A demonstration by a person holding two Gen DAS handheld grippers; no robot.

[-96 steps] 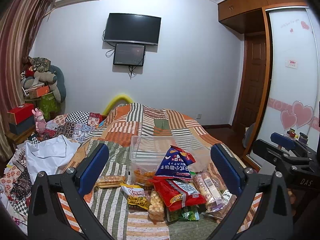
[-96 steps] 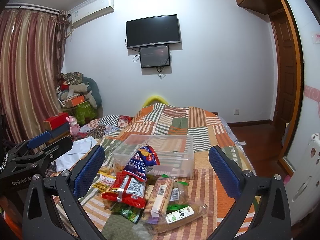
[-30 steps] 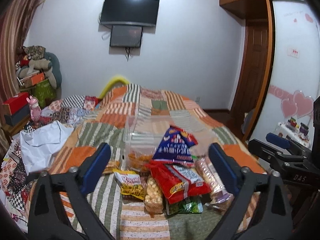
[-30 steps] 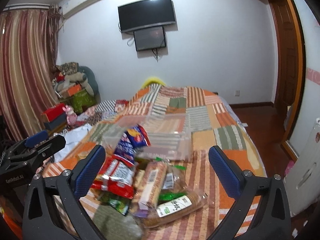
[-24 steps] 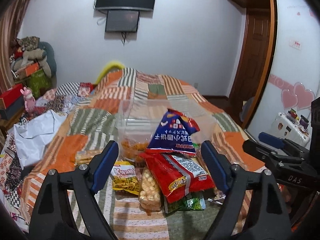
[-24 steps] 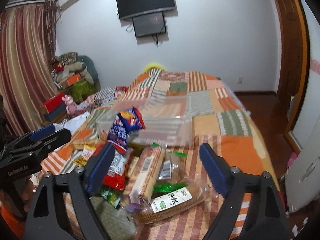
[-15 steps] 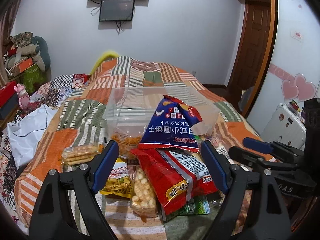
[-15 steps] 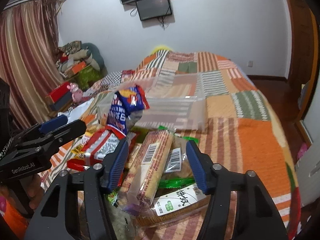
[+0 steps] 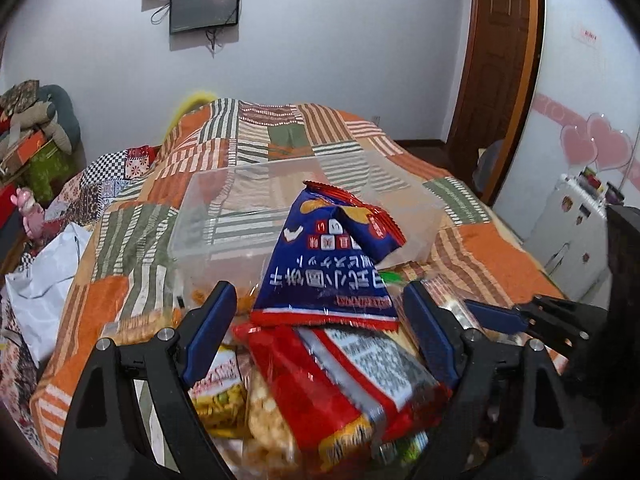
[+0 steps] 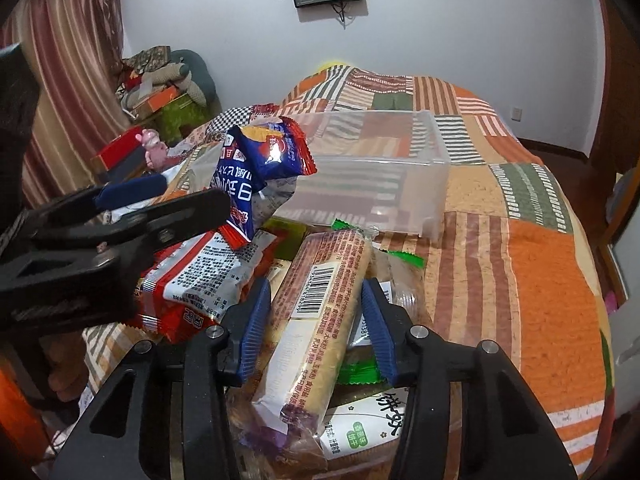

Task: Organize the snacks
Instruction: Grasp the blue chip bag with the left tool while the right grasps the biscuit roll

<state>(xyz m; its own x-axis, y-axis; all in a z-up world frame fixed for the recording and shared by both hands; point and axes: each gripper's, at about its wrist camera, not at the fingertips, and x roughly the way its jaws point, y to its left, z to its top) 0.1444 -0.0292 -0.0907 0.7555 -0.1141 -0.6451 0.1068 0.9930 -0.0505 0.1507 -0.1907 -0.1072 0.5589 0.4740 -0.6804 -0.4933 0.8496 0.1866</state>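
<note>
The right gripper (image 10: 316,328) has its fingers narrowed around a long biscuit pack (image 10: 320,312) at lower centre, not visibly pressing it; its long axis runs from the bottom edge up toward the clear bin (image 10: 376,176). The left gripper (image 9: 320,336) is spread wide around the red bag (image 9: 340,384), beneath the blue bag (image 9: 328,268).

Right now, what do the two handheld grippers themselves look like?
Both the left gripper and the right gripper share one build: matte black angular frames with silver bolt heads, and jaws faced with ribbed blue pads. No cables, sleeves or legible markings show.
</note>
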